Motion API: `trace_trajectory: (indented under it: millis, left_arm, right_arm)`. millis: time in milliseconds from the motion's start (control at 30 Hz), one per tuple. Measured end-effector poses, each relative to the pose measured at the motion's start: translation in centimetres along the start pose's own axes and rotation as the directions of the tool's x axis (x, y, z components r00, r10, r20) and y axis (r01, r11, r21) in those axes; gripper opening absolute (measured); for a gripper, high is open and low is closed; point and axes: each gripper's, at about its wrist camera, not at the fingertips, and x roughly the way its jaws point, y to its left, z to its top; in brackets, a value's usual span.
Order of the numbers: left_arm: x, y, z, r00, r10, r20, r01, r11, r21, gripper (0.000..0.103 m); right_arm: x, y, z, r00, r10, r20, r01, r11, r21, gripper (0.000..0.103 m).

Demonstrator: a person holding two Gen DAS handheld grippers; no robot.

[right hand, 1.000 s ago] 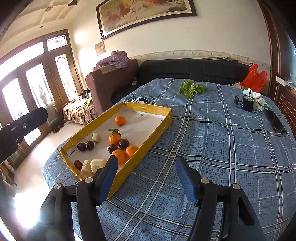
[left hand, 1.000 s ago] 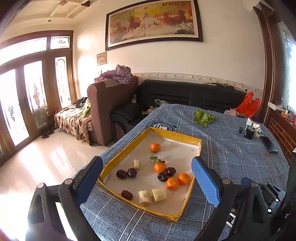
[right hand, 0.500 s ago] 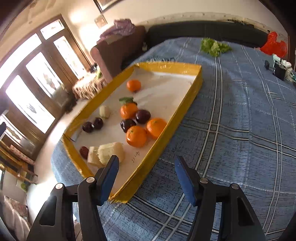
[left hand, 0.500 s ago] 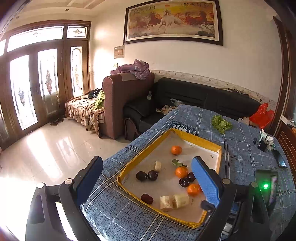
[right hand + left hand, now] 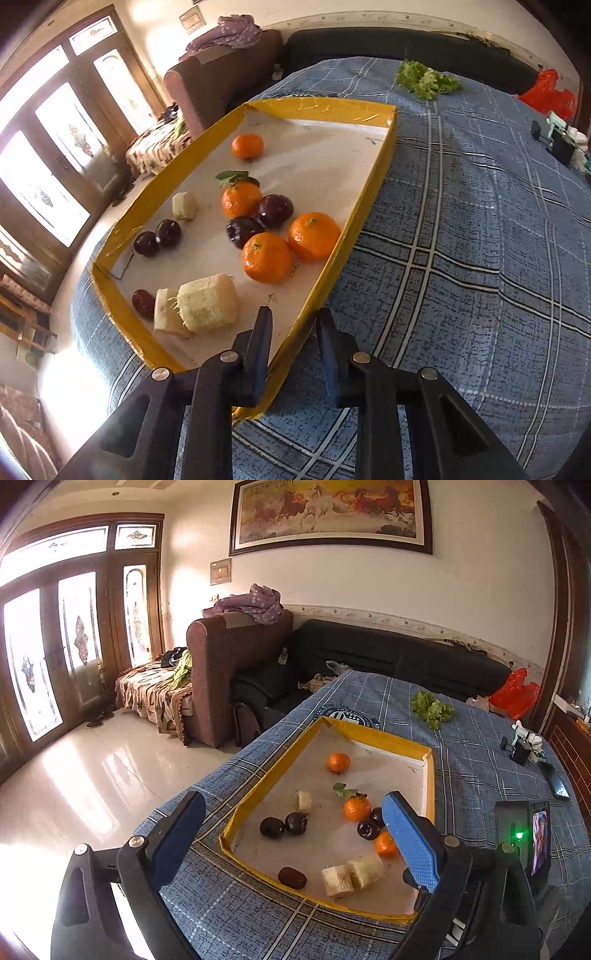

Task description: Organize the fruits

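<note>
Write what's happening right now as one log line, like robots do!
right gripper: jaws just closed, astride tray wall | left gripper: open, empty, above tray | oranges, plums: in tray

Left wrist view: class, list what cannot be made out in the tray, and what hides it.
- Fourth orange: hidden behind the left gripper, its right finger; shown only in the right wrist view.
- Tray, near right corner: covered by that finger.
- One plum: half hidden by that finger.
</note>
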Motion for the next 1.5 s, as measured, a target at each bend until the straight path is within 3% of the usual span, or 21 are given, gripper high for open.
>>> trace_trajectory:
  millis: [167,267,333,367,400,433,500,567,633,767,867,933,1133,1267,1500]
  left_arm:
    - [-0.3,-0.5,0.0,1.0,-0.018,0.022,0.018,1.0,0.007,0.096]
    - [-1.3,-1.0,0.1,0.998,-0.007,0.07,0.006,1.0,0.014,0.096]
    - [-2.4,-1.3,0.2,0.993,0.006,0.119,-0.007,1.0,0.014,0.097]
    - [-3.2,-1.5,0.2,0.988,0.02,0.15,-0.022,1.0,0.013,0.098]
    - [-3.8,-1.7,0.3,0.984,0.03,0.174,-0.032,0.999,0.013,0.102]
    - [-4.5,-1.9,0.4,0.979,0.037,0.199,-0.04,0.999,0.015,0.103]
    - [-6.0,-2.1,0.5,0.966,0.054,0.252,-0.06,0.998,0.017,0.103]
    - [-7.3,-2.4,0.5,0.953,0.076,0.293,-0.083,0.997,0.011,0.103]
    - [-8.1,-2.8,0.4,0.947,0.095,0.307,-0.1,0.995,0.0,0.103]
    - [-8.5,-3.8,-0.1,0.954,0.1,0.281,-0.108,0.994,0.013,0.103]
    - [-8.9,-4.6,-0.8,0.95,0.12,0.289,-0.136,0.99,0.036,0.103]
    - [-8.9,-5.1,-0.8,0.955,0.098,0.279,-0.118,0.991,0.057,0.103]
    - [-7.2,-5.5,-1.0,0.988,0.0,0.154,-0.011,0.997,0.072,0.103]
    - [-5.8,-5.6,-1.5,0.996,-0.031,0.084,0.025,0.997,0.072,0.103]
    - [-3.6,-5.6,-2.0,1.0,-0.021,0.01,0.02,0.997,0.068,0.103]
  right_arm:
    - [-1.8,-0.6,-0.7,0.998,0.056,0.035,-0.056,0.998,0.017,0.032]
    - [-3.6,-0.4,-1.2,0.994,0.017,0.105,-0.017,1.0,0.0,0.033]
    - [-5.6,0.1,-1.6,0.982,-0.024,0.186,0.029,0.999,-0.023,0.044]
    - [-6.9,0.5,-2.0,0.969,-0.049,0.244,0.06,0.997,-0.038,0.048]
    - [-7.7,0.8,-2.0,0.955,-0.067,0.29,0.085,0.995,-0.049,0.058]
    - [-8.9,1.3,-2.5,0.932,-0.097,0.35,0.127,0.99,-0.063,0.072]
    - [-10.9,2.2,-3.3,0.881,-0.141,0.452,0.199,0.976,-0.084,0.088]
    - [-12.5,2.8,-4.2,0.834,-0.169,0.525,0.254,0.963,-0.092,0.095]
    - [-13.3,3.1,-4.5,0.814,-0.168,0.557,0.268,0.958,-0.102,0.099]
    - [-14.1,2.7,-5.0,0.815,-0.153,0.559,0.243,0.966,-0.089,0.101]
    - [-14.2,1.9,-5.1,0.819,-0.157,0.552,0.234,0.97,-0.071,0.101]
    - [-14.2,1.5,-5.3,0.823,-0.161,0.544,0.23,0.971,-0.061,0.101]
    - [-14.0,0.7,-5.7,0.84,-0.18,0.512,0.24,0.969,-0.053,0.101]
    - [-12.9,0.2,-5.6,0.858,-0.187,0.478,0.239,0.97,-0.051,0.101]
    - [-11.3,-0.1,-5.3,0.883,-0.188,0.43,0.234,0.971,-0.057,0.101]
